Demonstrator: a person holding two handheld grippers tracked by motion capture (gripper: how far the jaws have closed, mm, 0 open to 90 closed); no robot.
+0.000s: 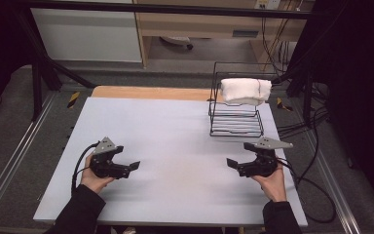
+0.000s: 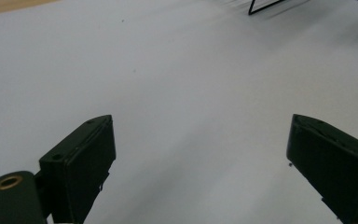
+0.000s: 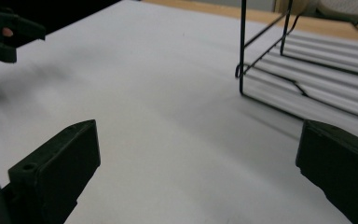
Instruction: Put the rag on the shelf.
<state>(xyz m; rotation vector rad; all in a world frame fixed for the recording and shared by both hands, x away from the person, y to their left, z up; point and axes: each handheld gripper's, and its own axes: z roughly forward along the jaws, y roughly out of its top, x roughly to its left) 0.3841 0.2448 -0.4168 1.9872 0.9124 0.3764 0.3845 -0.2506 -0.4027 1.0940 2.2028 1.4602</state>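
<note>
I hold the left gripper [image 1: 135, 166] and the right gripper [image 1: 231, 163] low over the white table [image 1: 175, 126], tips facing each other, both with jaws spread wide and nothing between them. The folded white towel [image 1: 246, 90] lies on the black wire rack [image 1: 236, 124] at the far right, well apart from both.

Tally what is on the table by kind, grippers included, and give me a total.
Grippers: 2, the left gripper and the right gripper, both with jaws open and nothing between them.
Wire racks: 1, the black rack at the far right of the table.
Towels: 1, the white folded towel lying on top of the rack.
Total: 4
</note>
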